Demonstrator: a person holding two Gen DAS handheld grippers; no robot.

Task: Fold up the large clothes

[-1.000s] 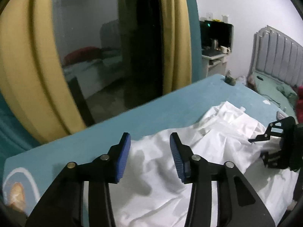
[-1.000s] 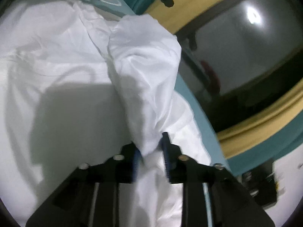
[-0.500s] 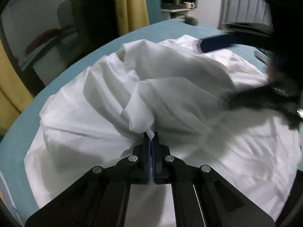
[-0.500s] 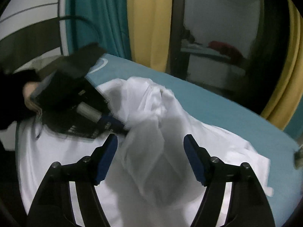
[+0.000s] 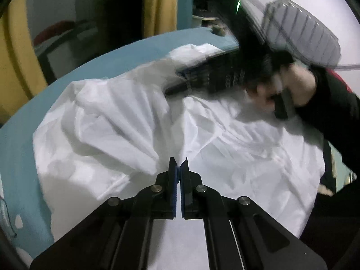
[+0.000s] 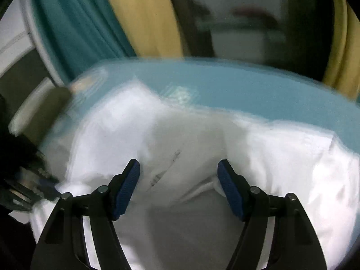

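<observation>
White garment (image 5: pixel 236 157) lies crumpled on teal counter (image 5: pixel 94 67), near its front edge. Left tool (image 5: pixel 178 165) pinches a fold mid-cloth; right tool (image 6: pixel 178 177) wide, empty, above cloth. Likely spreading step; next, right needs a grip w/ an edge.

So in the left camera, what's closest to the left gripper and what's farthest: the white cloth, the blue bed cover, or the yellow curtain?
1. White cloth: pinched in the left gripper, right at its tips.
2. Blue bed cover: past the cloth, toward the upper left.
3. Yellow curtain: hanging behind the bed, at the top.
</observation>
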